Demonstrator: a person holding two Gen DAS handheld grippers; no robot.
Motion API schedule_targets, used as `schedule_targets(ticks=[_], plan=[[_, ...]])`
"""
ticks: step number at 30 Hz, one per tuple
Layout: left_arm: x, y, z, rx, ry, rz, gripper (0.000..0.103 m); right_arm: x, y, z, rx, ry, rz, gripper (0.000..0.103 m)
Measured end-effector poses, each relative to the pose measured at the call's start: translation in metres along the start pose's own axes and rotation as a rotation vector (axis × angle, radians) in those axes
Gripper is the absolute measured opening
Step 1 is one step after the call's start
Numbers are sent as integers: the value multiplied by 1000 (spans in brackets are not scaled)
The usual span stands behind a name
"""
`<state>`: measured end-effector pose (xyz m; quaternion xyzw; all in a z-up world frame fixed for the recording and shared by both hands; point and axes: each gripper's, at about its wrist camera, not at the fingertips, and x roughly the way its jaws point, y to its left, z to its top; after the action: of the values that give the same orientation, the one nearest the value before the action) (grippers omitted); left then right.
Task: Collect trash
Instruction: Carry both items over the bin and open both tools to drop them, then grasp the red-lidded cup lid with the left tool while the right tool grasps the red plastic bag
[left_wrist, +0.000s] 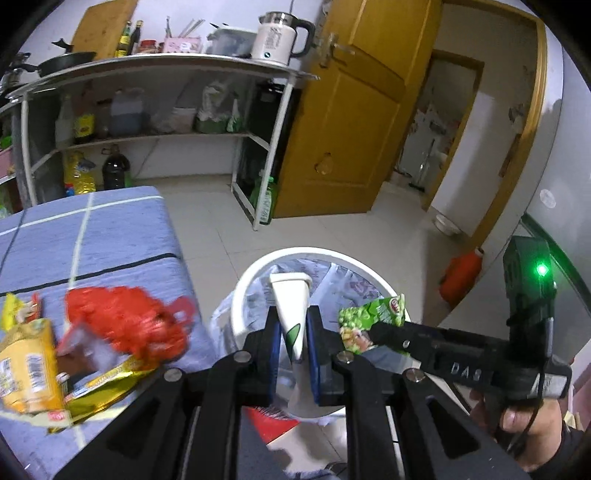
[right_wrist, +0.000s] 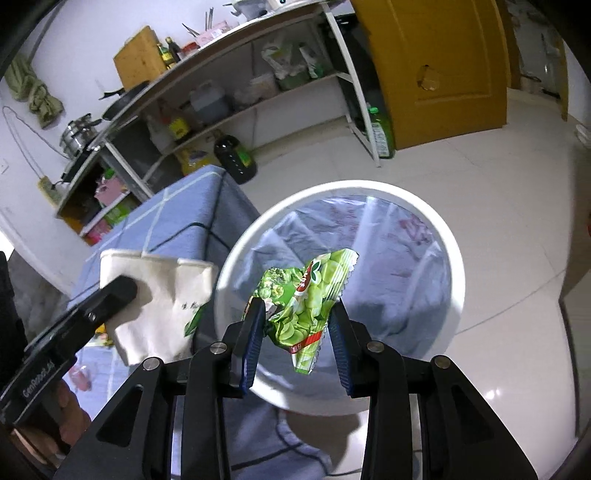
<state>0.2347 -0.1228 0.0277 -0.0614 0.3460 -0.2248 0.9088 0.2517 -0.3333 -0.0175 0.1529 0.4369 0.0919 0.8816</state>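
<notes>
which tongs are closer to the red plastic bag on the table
Left. The left tongs hold a white tube just right of the red bag; the right tongs sit farther right over the bin.
</notes>
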Motion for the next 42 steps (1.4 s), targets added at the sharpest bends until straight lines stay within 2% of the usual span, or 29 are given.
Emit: schedule_targets(ticks=[7, 8, 10, 11, 14, 19, 22, 26, 31, 35, 39, 42], plan=[[38, -16, 3, 39, 65, -7, 20, 15, -17, -2, 23, 26, -76, 43], [43, -17, 2, 40, 72, -8, 23, 15, -20, -2, 30, 23, -82, 44], [47, -17, 0, 36, 85, -11, 34, 13, -25, -3, 44, 15, -95, 52], [49, -17, -2, 30, 90, -18, 40, 11, -28, -3, 52, 10, -100, 52], [49, -16, -4, 26, 94, -15, 42, 5, -32, -2, 64, -8, -109, 52], [16, -17, -6, 50, 32, -9, 50, -20, -20, -1, 46, -115, -84, 53], [-7, -10, -5, 57, -15, 6, 52, -33, -4, -1, 3, -183, -40, 54], [-39, 8, -8, 43, -69, 54, 54, -38, 28, -2, -88, -234, 26, 62], [-84, 43, -18, 3, -142, 143, 58, -33, 78, -5, -230, -235, 103, 62], [-116, 81, -32, -45, -180, 243, 62, -20, 115, -4, -318, -216, 147, 62], [-140, 119, -51, -97, -196, 326, 70, -1, 140, -7, -381, -184, 155, 62], [-150, 142, -67, -126, -180, 365, 74, 14, 157, -10, -440, -171, 145, 62]])
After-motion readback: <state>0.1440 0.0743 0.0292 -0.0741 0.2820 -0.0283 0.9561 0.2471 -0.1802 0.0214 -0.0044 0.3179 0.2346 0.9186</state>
